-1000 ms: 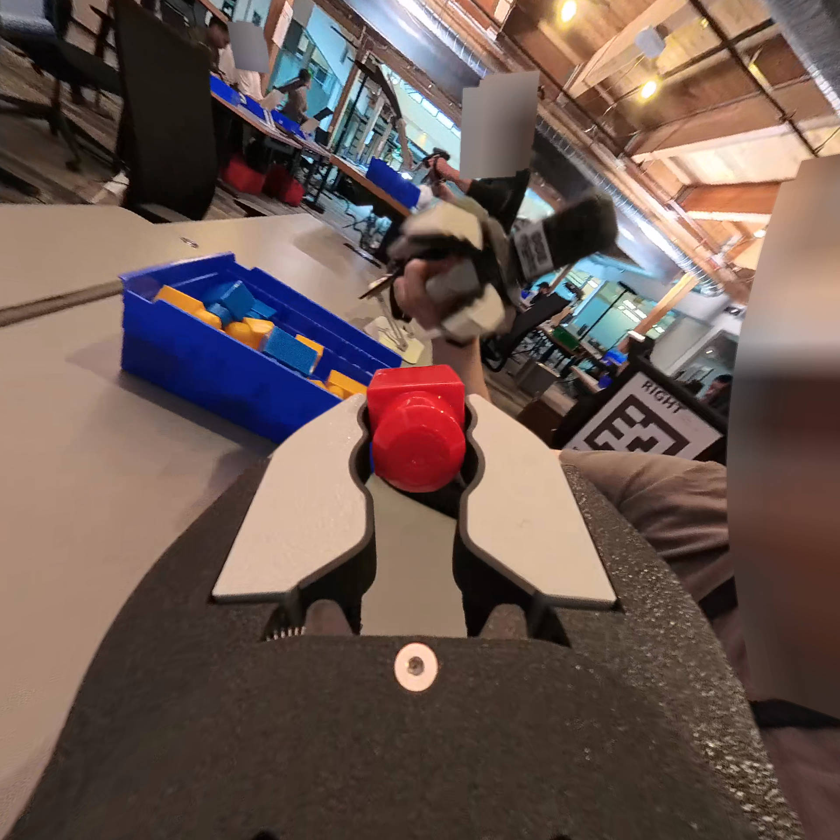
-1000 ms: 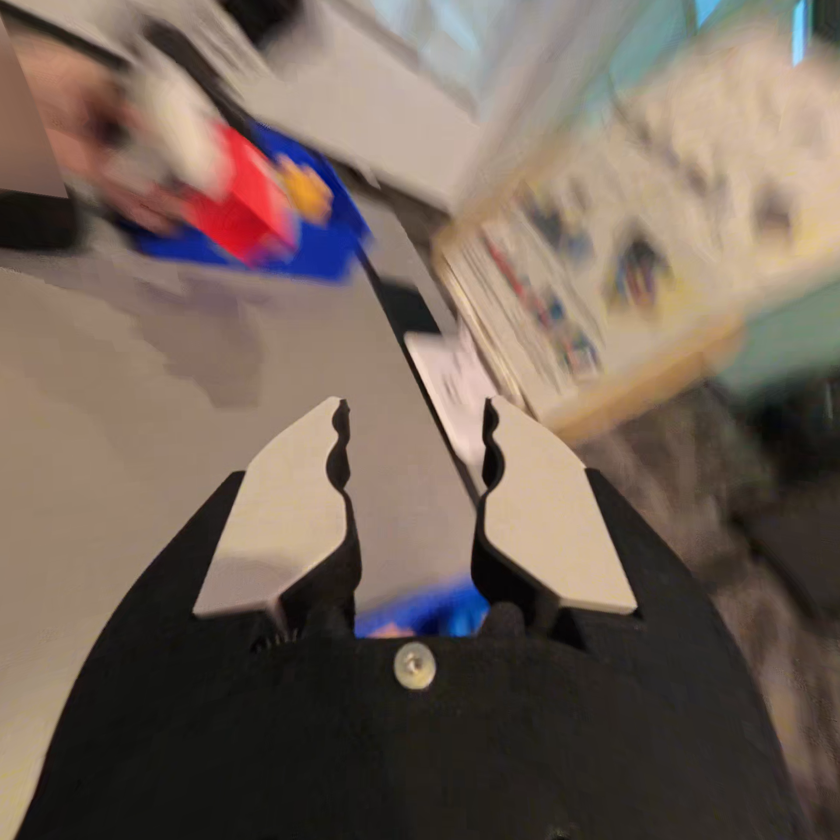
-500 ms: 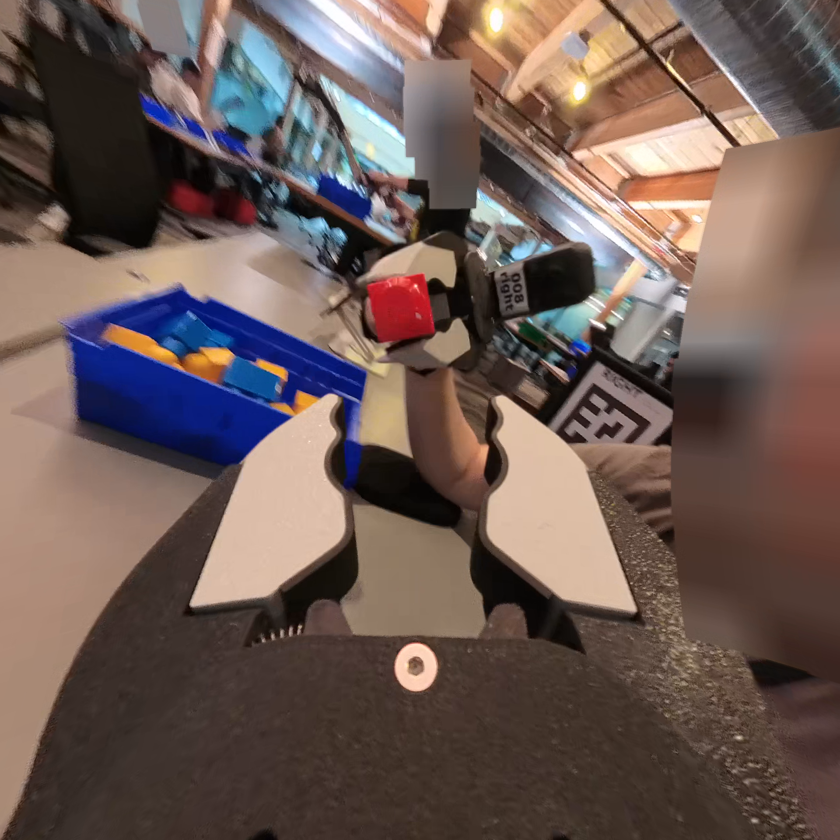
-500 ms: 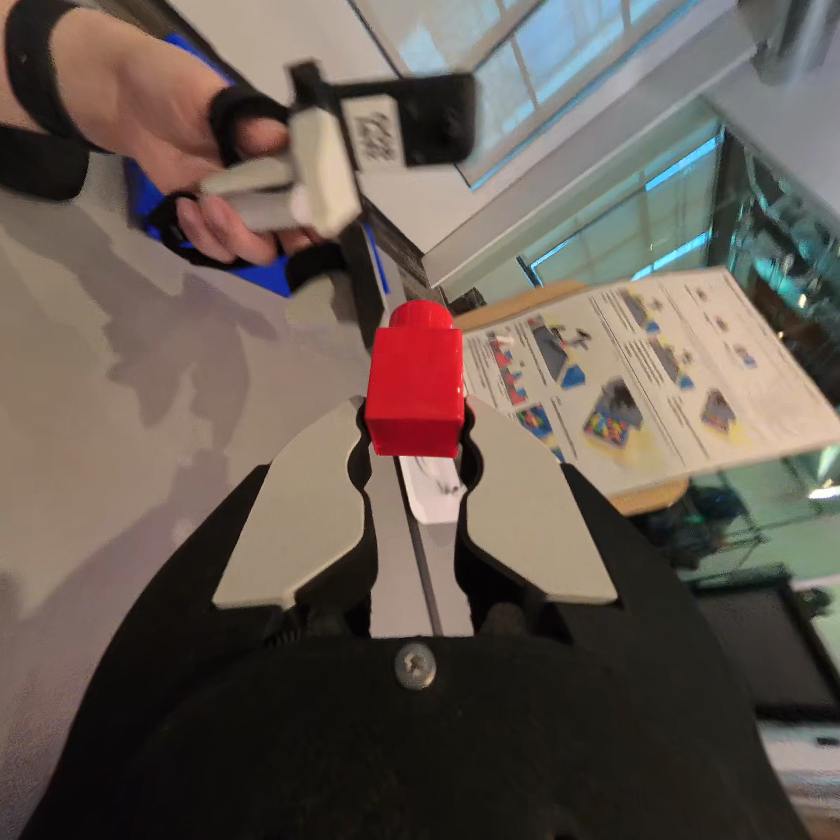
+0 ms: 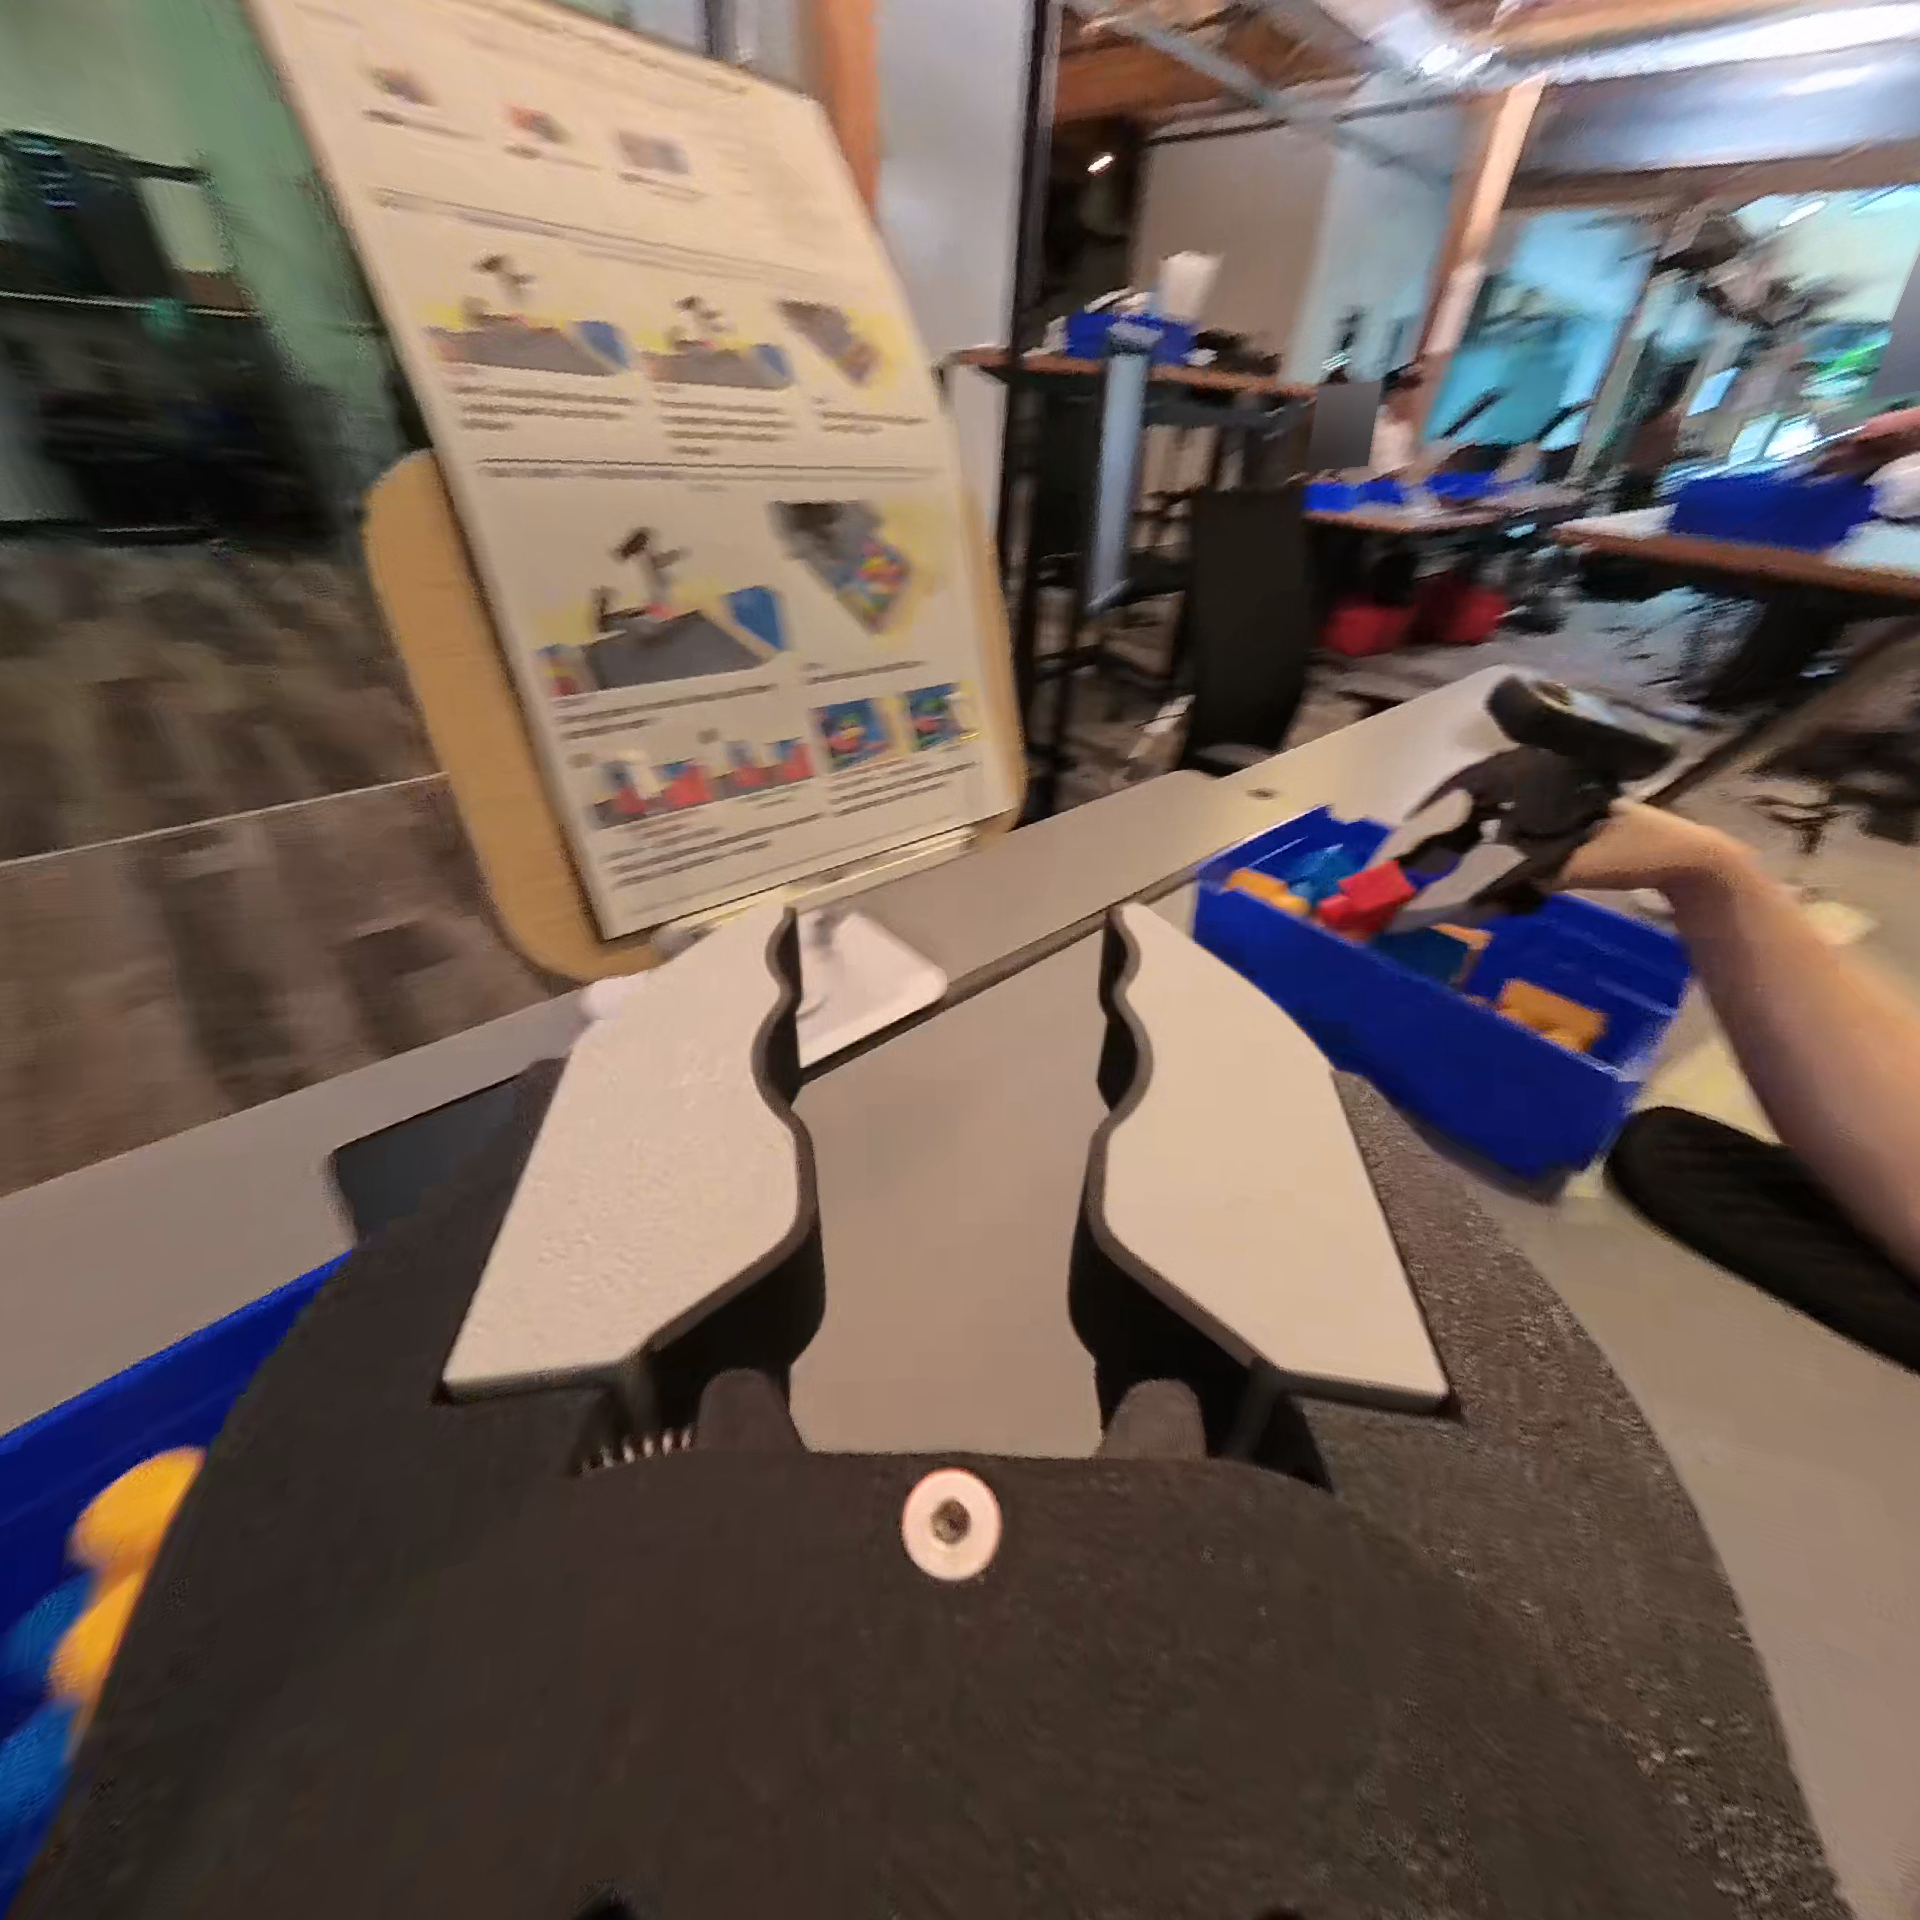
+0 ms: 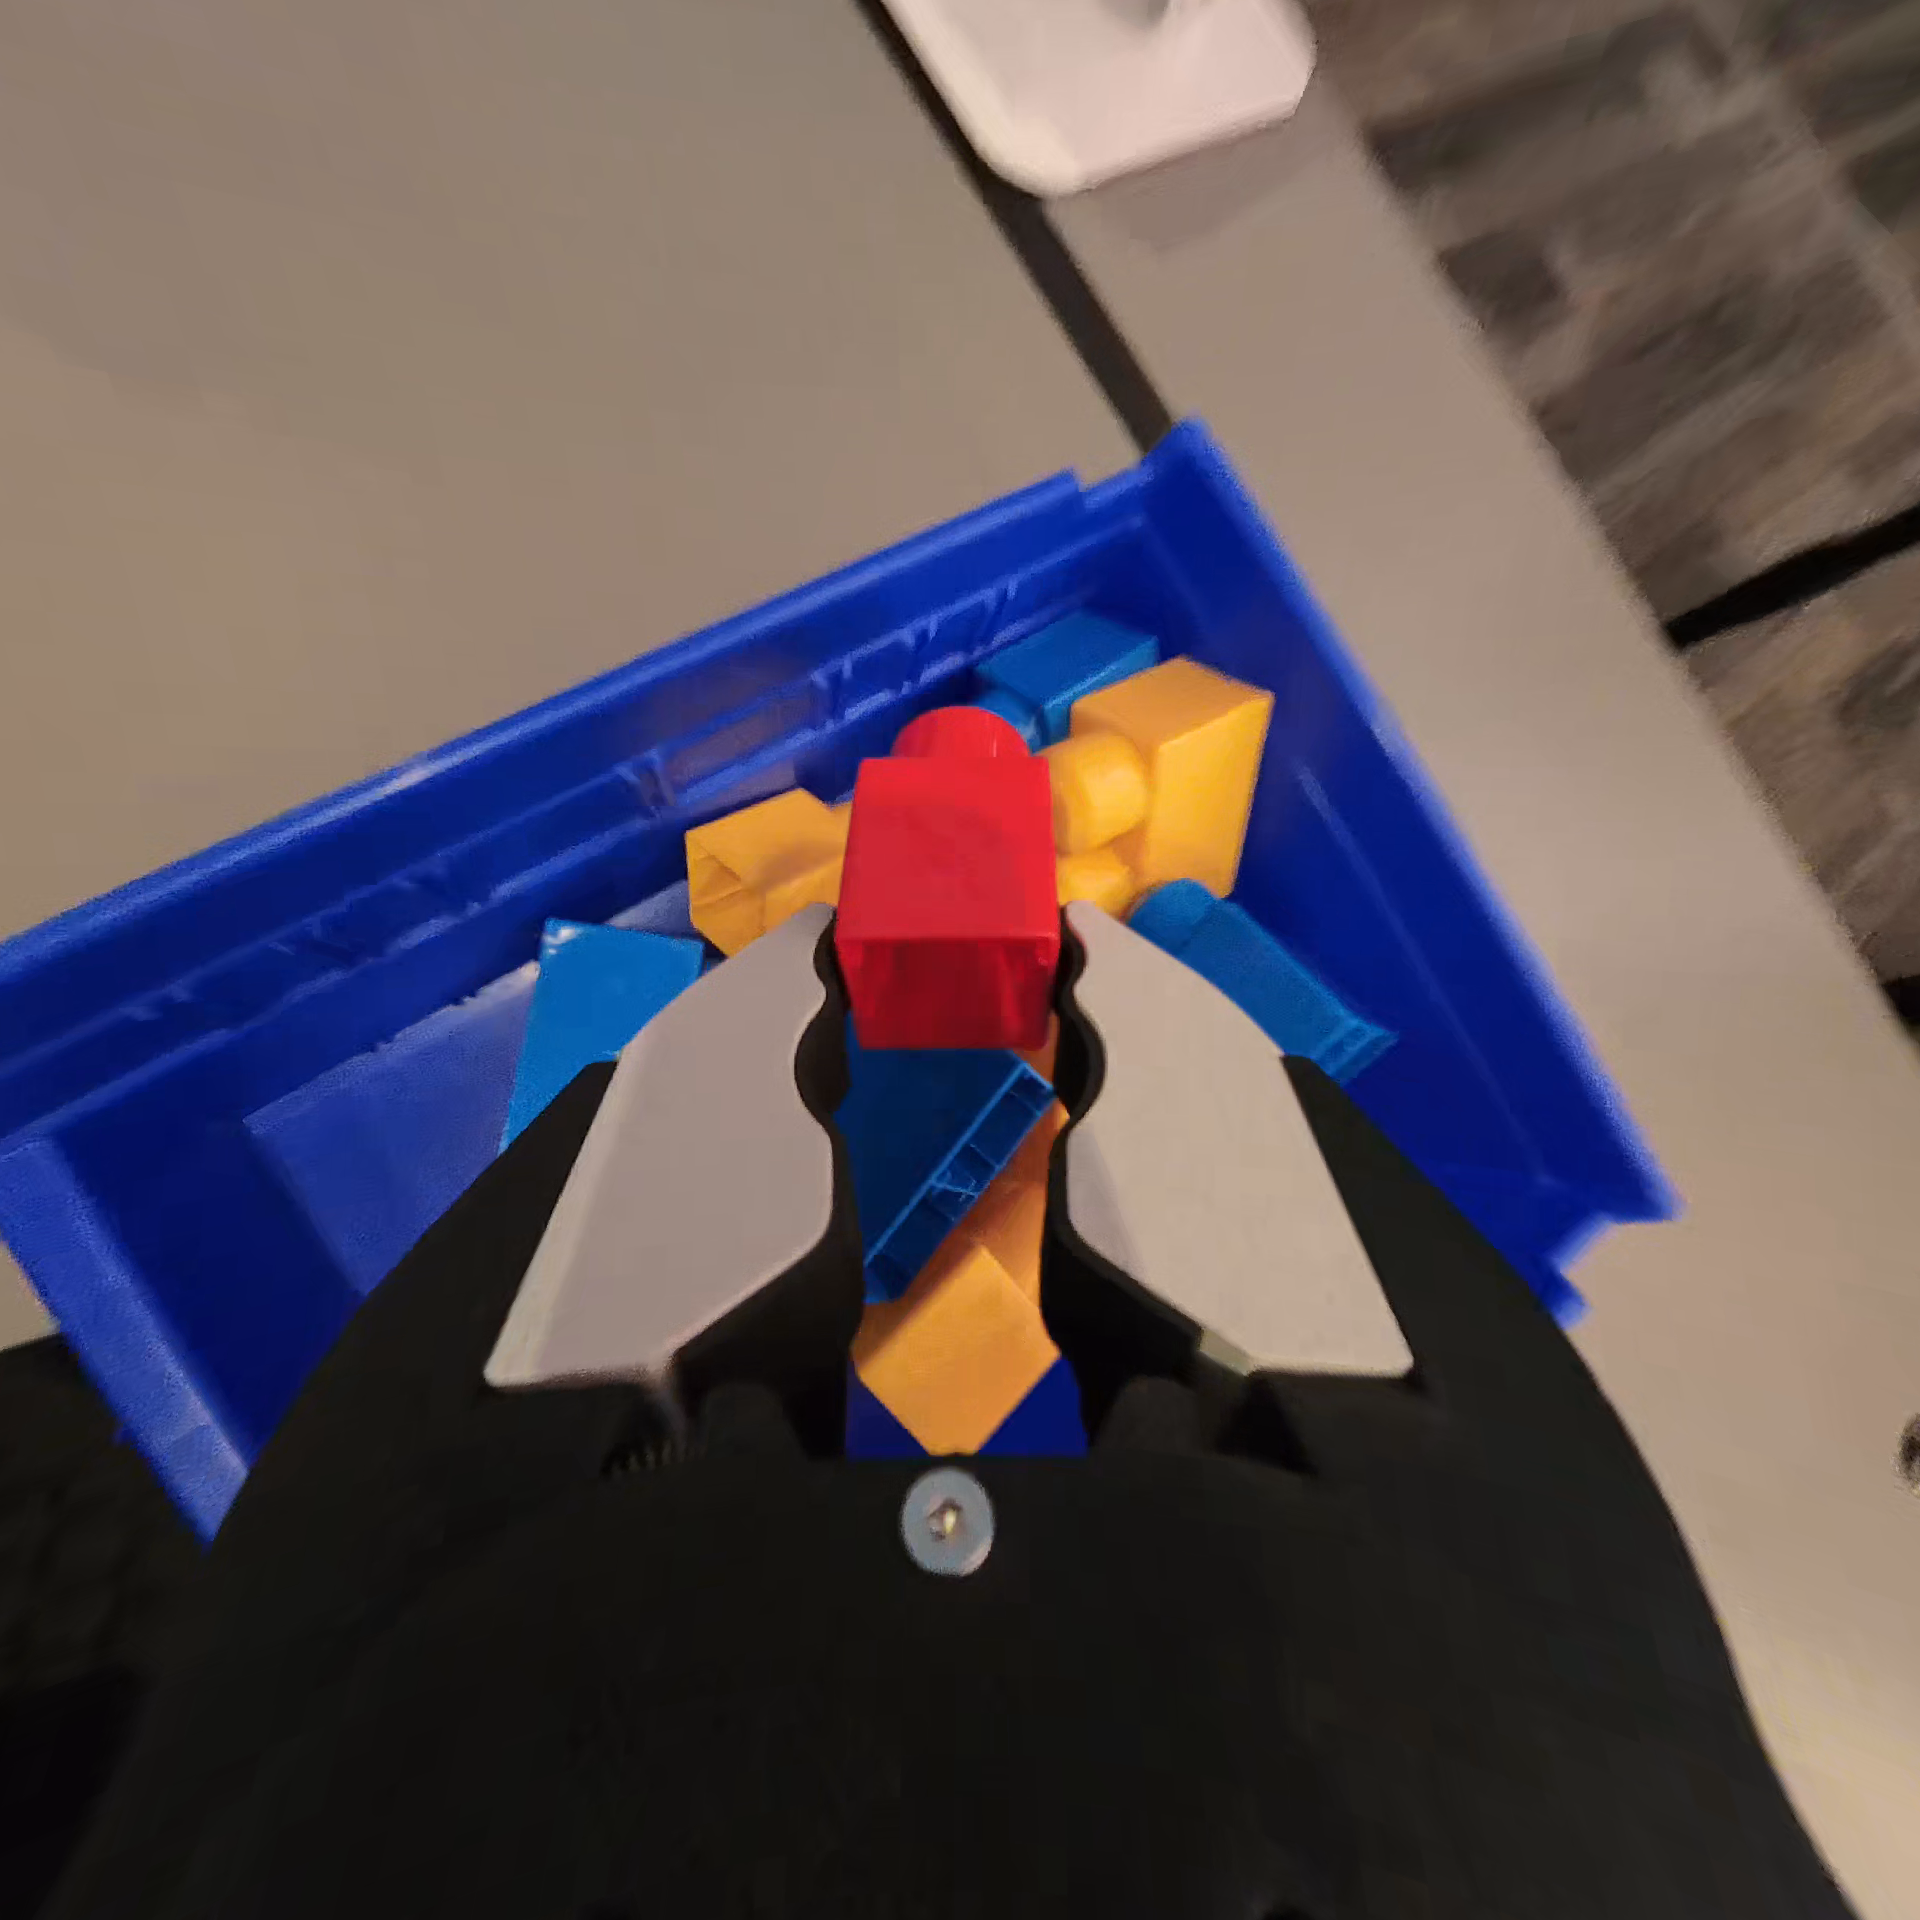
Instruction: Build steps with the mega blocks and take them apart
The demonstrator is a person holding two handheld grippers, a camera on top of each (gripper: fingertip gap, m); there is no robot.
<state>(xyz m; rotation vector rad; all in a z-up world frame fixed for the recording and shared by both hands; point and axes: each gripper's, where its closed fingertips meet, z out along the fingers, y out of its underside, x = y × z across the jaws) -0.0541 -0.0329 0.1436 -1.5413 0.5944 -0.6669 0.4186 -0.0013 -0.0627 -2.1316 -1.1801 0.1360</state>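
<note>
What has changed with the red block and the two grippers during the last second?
The red block passed from the left gripper to the right gripper, which carried it over the blue bin of blocks. The left gripper's jaws opened and it turned toward the instruction sheet. The bin stayed on the table.

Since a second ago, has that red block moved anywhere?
Yes. The red block left the left tongs, now open and empty, and sits gripped in the right tongs, over the blue bin of blocks.
</note>
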